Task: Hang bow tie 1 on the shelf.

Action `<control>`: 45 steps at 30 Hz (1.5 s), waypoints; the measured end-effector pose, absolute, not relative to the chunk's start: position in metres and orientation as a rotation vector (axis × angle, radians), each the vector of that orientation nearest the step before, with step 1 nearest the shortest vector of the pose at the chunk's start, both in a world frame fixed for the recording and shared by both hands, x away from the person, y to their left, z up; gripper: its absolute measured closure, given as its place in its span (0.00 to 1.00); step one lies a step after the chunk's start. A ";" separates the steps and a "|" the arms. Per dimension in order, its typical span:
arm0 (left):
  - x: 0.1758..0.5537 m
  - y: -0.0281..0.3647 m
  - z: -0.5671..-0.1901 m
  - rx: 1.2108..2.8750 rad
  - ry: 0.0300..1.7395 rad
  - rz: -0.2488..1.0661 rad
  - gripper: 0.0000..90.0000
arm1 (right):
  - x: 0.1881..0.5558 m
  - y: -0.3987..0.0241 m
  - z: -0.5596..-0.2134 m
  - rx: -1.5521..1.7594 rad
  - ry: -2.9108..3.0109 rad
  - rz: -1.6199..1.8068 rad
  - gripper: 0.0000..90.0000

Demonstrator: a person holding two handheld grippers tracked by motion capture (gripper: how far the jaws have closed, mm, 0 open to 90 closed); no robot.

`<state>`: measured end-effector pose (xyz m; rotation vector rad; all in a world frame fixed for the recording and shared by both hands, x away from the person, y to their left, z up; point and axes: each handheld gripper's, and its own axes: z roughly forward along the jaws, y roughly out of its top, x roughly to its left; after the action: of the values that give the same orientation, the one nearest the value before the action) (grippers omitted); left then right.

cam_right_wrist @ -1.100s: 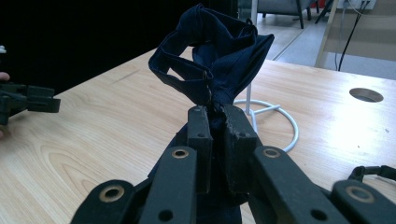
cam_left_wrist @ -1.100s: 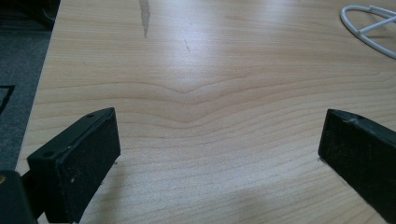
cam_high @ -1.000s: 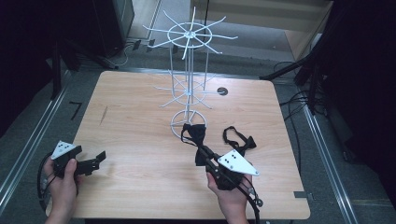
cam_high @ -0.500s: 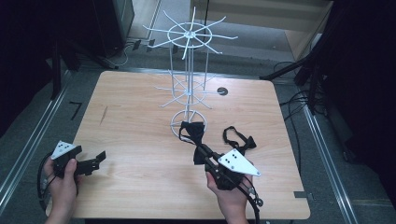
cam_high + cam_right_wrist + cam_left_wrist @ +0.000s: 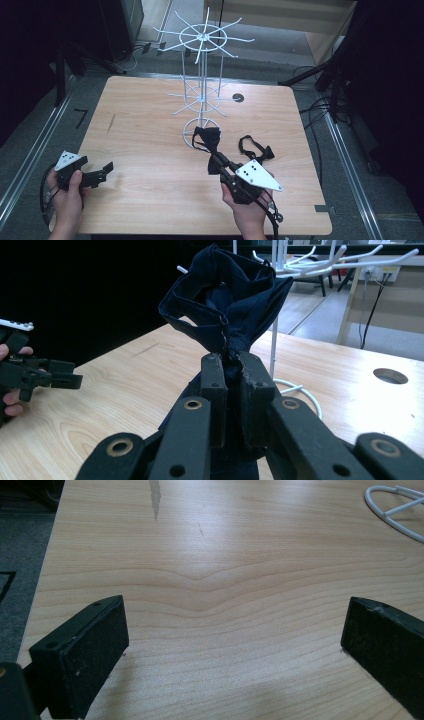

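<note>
The broad left half of the pale wooden table lies bare between the open left gripper and the white wire display stand, so a hand could cross there unhindered. The stand rises from its ring base near the table's middle, its two tiers of thin radiating hooks spreading over the far centre and barring passage at those heights. Just in front of the base, the dark navy fabric bow tie clamped in the right gripper and a second black bow tie with a looped strap crowd the near right side.
</note>
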<state>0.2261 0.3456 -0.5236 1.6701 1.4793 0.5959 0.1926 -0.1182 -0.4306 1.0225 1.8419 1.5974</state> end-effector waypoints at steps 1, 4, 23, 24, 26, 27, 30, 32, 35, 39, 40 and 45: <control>0.226 0.346 -0.524 1.670 1.479 0.596 0.00 | 0.193 -0.118 -0.430 1.019 1.839 1.598 0.93; 0.226 0.346 -0.523 1.672 1.479 0.596 0.00 | 0.195 -0.115 -0.426 1.010 1.836 1.602 0.93; 0.226 0.347 -0.524 1.664 1.480 0.592 0.00 | 0.206 -0.112 -0.419 1.007 1.809 1.592 0.93; 0.226 0.347 -0.524 1.664 1.480 0.591 0.00 | 0.207 -0.112 -0.418 1.007 1.809 1.590 0.93; 0.226 0.347 -0.524 1.664 1.480 0.591 0.00 | 0.208 -0.112 -0.418 1.009 1.809 1.591 0.93; 0.226 0.347 -0.524 1.663 1.481 0.591 0.00 | 0.208 -0.111 -0.418 1.005 1.807 1.588 0.93; 0.226 0.347 -0.524 1.664 1.480 0.591 0.00 | 0.209 -0.110 -0.418 1.002 1.808 1.587 0.93; 0.226 0.347 -0.524 1.663 1.480 0.592 0.00 | 0.210 -0.109 -0.418 1.002 1.807 1.583 0.93; 0.226 0.347 -0.524 1.664 1.480 0.592 0.00 | 0.212 -0.109 -0.418 1.002 1.803 1.580 0.93; 0.226 0.347 -0.524 1.664 1.480 0.591 0.00 | 0.214 -0.109 -0.419 1.008 1.802 1.578 0.93; 0.226 0.347 -0.524 1.664 1.480 0.591 0.00 | 0.215 -0.109 -0.419 1.010 1.801 1.577 0.93; 0.226 0.347 -0.524 1.664 1.480 0.592 0.00 | 0.218 -0.107 -0.421 1.014 1.808 1.571 0.93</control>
<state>0.2258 0.3467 -0.5236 1.6636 1.4800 0.5921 0.2175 -0.1073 -0.4206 1.0140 1.8084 1.5708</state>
